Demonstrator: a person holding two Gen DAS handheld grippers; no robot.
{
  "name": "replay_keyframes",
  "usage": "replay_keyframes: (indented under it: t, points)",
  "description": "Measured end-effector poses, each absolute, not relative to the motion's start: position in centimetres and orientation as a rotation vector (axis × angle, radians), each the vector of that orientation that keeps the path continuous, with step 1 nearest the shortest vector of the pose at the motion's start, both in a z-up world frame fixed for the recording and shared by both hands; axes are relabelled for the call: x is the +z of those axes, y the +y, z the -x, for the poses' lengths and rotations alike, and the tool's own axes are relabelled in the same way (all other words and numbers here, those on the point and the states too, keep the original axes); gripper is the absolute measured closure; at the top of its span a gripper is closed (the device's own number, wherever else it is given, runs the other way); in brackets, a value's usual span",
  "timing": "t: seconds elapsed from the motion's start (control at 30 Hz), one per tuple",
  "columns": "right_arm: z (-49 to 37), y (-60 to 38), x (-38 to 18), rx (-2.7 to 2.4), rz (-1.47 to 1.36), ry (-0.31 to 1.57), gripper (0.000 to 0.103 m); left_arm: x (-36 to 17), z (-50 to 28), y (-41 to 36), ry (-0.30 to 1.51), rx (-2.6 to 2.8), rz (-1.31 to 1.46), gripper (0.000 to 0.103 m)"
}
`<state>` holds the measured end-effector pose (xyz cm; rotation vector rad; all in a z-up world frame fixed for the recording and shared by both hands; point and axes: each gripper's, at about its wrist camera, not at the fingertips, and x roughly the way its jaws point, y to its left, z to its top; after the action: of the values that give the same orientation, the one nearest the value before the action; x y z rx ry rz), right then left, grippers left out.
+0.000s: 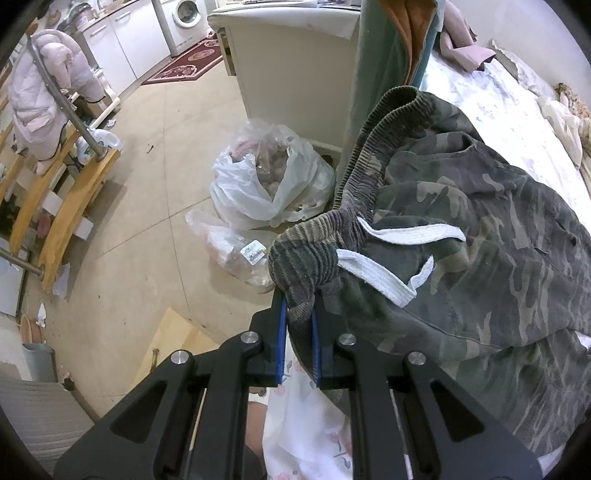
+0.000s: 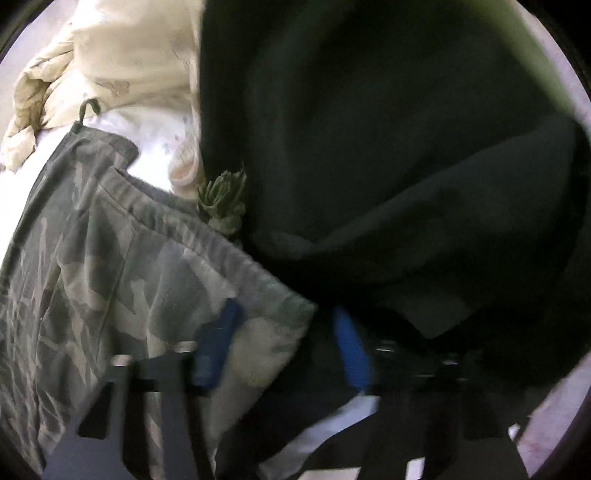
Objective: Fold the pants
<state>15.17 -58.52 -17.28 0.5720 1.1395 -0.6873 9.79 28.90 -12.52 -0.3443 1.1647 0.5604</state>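
Camouflage pants: ribbed elastic waistband bunched and lifted, two flat white drawstring ends hanging loose. They lie heaped on the bed, at its edge. Left gripper: blue pads pressed together on a fold of the waistband. Right gripper: view blurred; blue pads stand apart with pants fabric between them; grip cannot be judged. Dark cloth fills most of the right view. Beside the bed: filled plastic bags on a beige floor. Beyond the bags: white cabinet, washing machine.
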Motion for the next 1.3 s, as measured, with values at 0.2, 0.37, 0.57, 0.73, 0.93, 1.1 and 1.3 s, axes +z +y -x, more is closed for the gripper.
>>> replay_keyframes:
  t: [0.2, 0.37, 0.57, 0.73, 0.93, 1.1, 1.3]
  points:
    - [-12.7, -57.9, -13.0, -0.661, -0.604, 0.957, 0.089, -12.0, -9.3, 29.3, 1.154, 0.565, 0.392, 0.095]
    - [-10.7, -56.7, -5.7, -0.642, -0.629, 0.722, 0.090, -10.6, -8.5, 30.2, 1.105, 0.550, 0.440, 0.095]
    - [-11.1, -56.5, -1.2, -0.622, -0.670, 0.669, 0.090, -9.0, -7.5, 32.2, 1.065, 0.529, 0.570, 0.095]
    - [-12.8, -57.6, -3.4, -0.570, -0.681, 0.896, 0.090, -9.7, -8.0, 32.2, 1.084, 0.539, 0.554, 0.095]
    - [-11.8, -57.6, -4.7, -0.576, -0.691, 0.949, 0.090, -9.6, -9.1, 31.5, 1.089, 0.556, 0.510, 0.095]
    - [-9.8, -57.8, -2.9, -0.465, -0.782, 0.800, 0.090, -9.8, -9.1, 31.7, 1.096, 0.560, 0.525, 0.095]
    - [-10.6, -56.7, -3.3, -0.510, -0.655, 0.897, 0.090, -10.0, -9.0, 31.6, 1.097, 0.552, 0.512, 0.095]
